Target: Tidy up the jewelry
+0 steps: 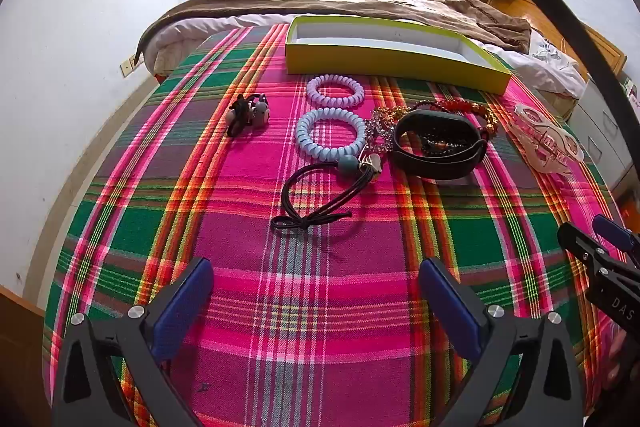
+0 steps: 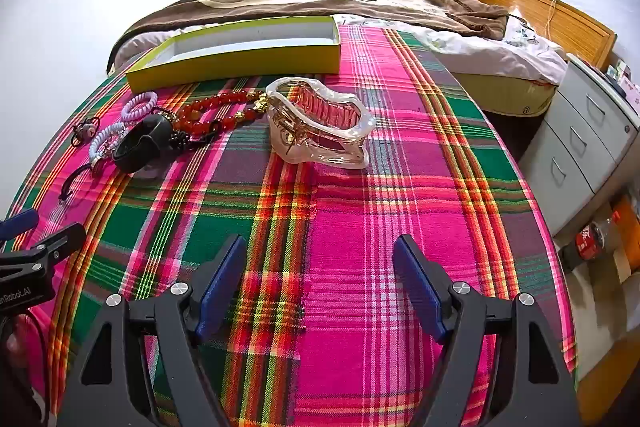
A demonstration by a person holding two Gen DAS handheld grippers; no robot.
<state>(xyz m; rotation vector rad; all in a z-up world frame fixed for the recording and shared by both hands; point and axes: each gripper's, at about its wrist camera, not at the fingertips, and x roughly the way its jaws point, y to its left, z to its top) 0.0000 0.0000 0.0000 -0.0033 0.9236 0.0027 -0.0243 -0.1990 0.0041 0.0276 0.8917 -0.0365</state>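
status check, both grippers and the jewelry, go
Both grippers, left and right, open, empty. Jewelry pile on cloth, yellow box empty. Nothing blocking.

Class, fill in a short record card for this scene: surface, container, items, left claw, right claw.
surface: plaid cloth
container: yellow box, open, nothing visible inside
items: two spiral hair ties, black elastic tie, black band, red bead string, clear hair clip, all outside the box
left claw: open, holding nothing
right claw: open, holding nothing
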